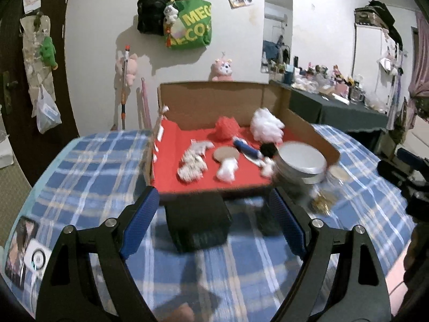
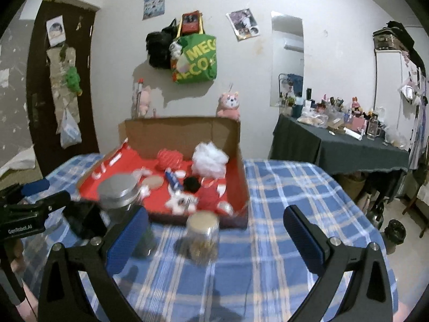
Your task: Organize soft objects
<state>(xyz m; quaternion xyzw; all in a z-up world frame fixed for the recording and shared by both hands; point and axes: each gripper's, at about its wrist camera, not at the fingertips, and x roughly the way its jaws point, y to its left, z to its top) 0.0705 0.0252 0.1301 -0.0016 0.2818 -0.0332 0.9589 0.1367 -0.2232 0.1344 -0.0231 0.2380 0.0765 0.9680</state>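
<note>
A cardboard box [image 1: 305,123] [image 2: 242,177] with a red lining sits on the blue plaid table. Inside lie a white fluffy tuft [image 1: 266,124] [image 2: 210,158], a red knitted ball [image 1: 227,128] [image 2: 169,158], a small white cotton ball [image 1: 227,169], a black pompom [image 1: 269,149] [image 2: 192,183], a blue-and-white soft piece [image 1: 246,149] [image 2: 174,179] and a white crumpled cloth [image 1: 191,162]. My left gripper [image 1: 214,222] hangs open short of the box, over a black case [image 1: 198,222]. My right gripper [image 2: 214,238] is open too, with nothing between its fingers.
A large jar with a silver lid [image 1: 301,161] [image 2: 119,191] and a small glass jar with a tan lid [image 2: 203,237] [image 1: 332,185] stand at the box's near edge. A dark-clothed side table [image 2: 340,150] crowded with small items stands at the right. Bags hang on the wall [image 1: 191,24].
</note>
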